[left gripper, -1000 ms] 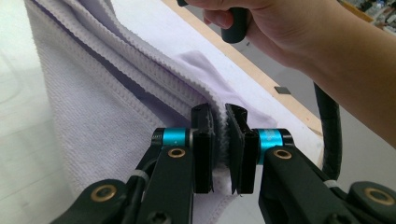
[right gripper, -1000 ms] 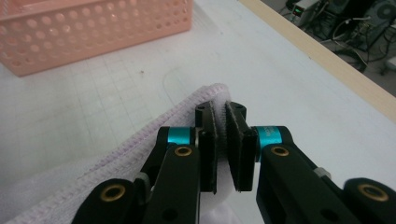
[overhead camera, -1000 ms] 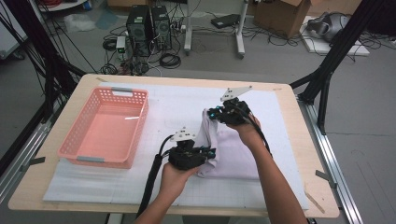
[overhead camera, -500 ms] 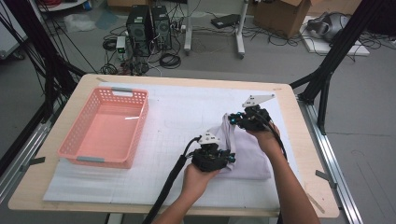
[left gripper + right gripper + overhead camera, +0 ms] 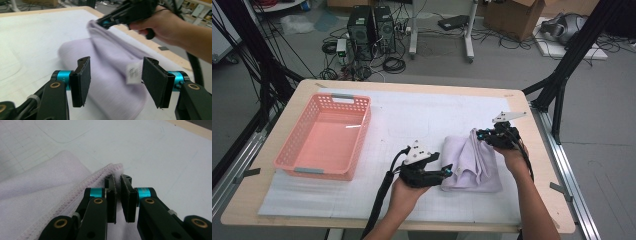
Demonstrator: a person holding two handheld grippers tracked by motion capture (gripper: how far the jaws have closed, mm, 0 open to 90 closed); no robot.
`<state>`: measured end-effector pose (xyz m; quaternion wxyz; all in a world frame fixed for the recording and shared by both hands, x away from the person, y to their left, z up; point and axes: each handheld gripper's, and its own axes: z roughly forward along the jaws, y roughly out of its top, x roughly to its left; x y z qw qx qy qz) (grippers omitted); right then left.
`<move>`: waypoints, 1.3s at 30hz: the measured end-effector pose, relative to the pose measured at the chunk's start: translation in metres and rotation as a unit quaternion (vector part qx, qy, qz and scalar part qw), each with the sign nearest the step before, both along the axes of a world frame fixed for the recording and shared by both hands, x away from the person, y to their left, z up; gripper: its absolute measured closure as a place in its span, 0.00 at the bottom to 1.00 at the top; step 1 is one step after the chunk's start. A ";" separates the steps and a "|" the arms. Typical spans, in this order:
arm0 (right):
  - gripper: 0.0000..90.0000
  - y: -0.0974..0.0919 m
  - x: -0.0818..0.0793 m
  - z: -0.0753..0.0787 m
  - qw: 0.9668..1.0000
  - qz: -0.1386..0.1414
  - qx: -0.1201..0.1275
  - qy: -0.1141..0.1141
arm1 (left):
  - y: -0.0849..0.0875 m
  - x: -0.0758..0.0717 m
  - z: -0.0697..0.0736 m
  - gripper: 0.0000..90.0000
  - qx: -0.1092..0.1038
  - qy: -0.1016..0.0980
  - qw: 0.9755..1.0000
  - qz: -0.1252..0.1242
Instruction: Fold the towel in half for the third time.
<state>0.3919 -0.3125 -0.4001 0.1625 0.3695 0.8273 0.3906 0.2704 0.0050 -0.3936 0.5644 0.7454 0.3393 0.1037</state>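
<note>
The lilac towel (image 5: pixel 472 162) lies folded on the white mat (image 5: pixel 412 115) at the right half of the table, well apart from the pink basket (image 5: pixel 324 137) at the left.

The right gripper (image 5: pixel 484 135) has its jaws pressed together on the stitched hem of the towel at the far corner; in the right gripper view (image 5: pixel 118 195) the pads pinch the cloth edge between them, and that corner is lifted off the mat, so that a ridge of fabric rises toward it.

The left gripper (image 5: pixel 451 171) sits at the towel's near left edge. Its jaws have just been opening and now stand spread; in the left gripper view (image 5: pixel 115 80) the two pads are wide apart with the towel and its small white label (image 5: pixel 133 72) between them, neither pad pressing on the cloth.
</note>
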 end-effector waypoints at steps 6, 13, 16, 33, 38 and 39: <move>0.76 -0.008 -0.007 0.004 0.999 -0.031 0.006 -0.001 | 0.029 0.000 -0.017 0.45 -0.001 0.012 1.000 0.022; 0.57 -0.024 -0.034 0.019 0.995 -0.094 0.033 -0.016 | 0.061 -0.006 -0.031 0.43 0.004 0.015 0.999 0.039; 0.55 -0.029 -0.050 0.014 0.995 -0.097 0.030 -0.006 | 0.071 -0.011 -0.034 0.43 -0.002 0.012 0.999 0.043; 0.80 -0.028 -0.123 -0.039 0.993 -0.061 0.081 0.068 | 0.079 -0.021 -0.040 0.43 -0.001 0.001 0.999 0.038; 0.93 -0.025 -0.127 -0.036 0.995 -0.054 0.057 0.058 | 0.084 -0.020 -0.041 0.43 -0.002 0.000 0.999 0.045; 0.93 -0.026 -0.129 -0.032 0.995 -0.058 0.060 0.050 | 0.085 -0.020 -0.042 0.43 -0.003 0.001 0.999 0.046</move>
